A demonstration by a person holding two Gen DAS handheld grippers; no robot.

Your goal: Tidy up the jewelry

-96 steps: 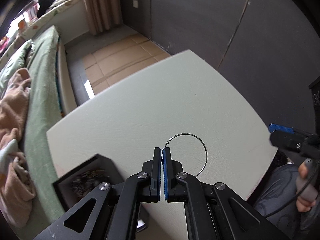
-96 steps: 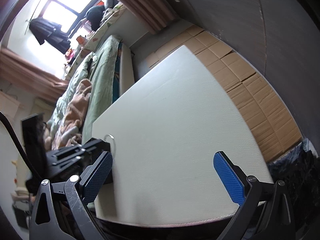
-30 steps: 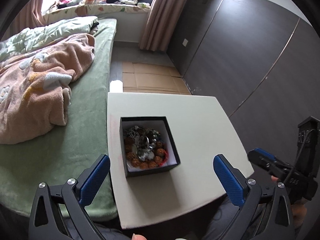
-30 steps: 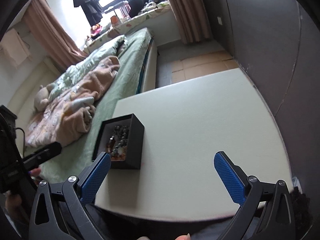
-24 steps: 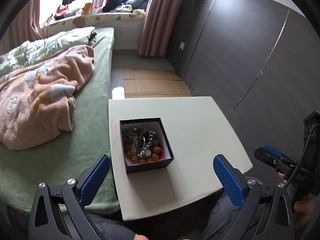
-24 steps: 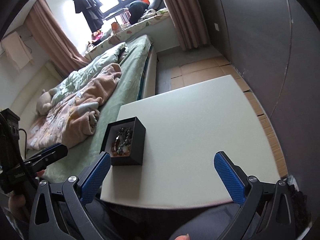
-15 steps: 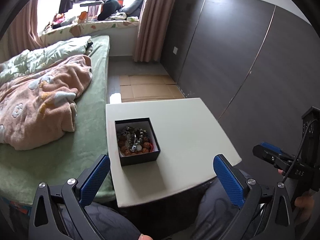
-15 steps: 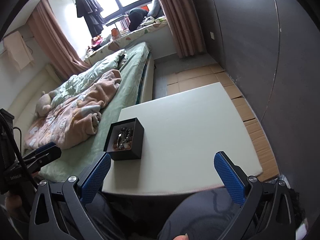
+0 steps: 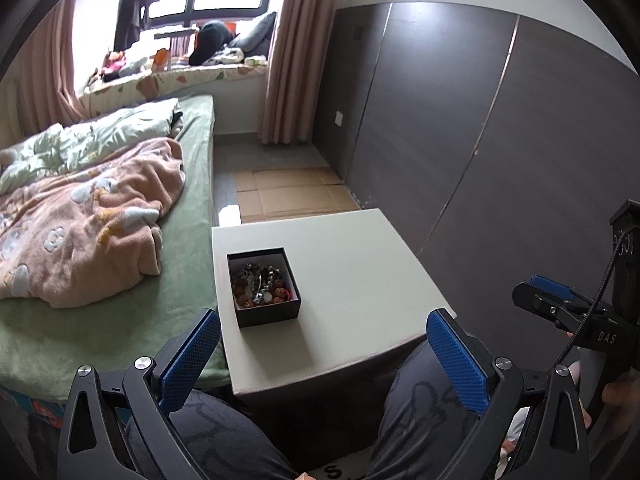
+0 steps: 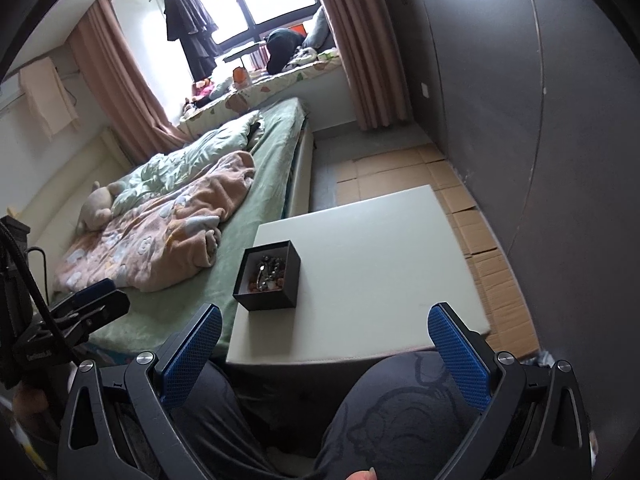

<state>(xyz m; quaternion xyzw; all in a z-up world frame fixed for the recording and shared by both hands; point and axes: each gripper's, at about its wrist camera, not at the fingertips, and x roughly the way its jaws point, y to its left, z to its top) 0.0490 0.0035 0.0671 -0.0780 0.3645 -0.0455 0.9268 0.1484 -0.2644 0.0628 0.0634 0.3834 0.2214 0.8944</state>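
Square black cardboard box (image 9: 264,286) on cream tabletop (image 9: 360,276), 9 o'clock side: tangled beads, metal jewelry (image 9: 260,284) inside. Left gripper (image 9: 324,354), right gripper (image 10: 326,350): jaws apart, empty.

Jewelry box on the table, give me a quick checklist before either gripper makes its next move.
1. Black jewelry box upright on the white table: ok.
2. Box open, jewelry inside: ok.
3. Loose pieces left on the table: none visible, ok.
4. Left gripper open and empty: ok.
5. Right gripper open and empty: ok.
6. Every piece sorted inside the box: cannot tell, they lie in a heap.
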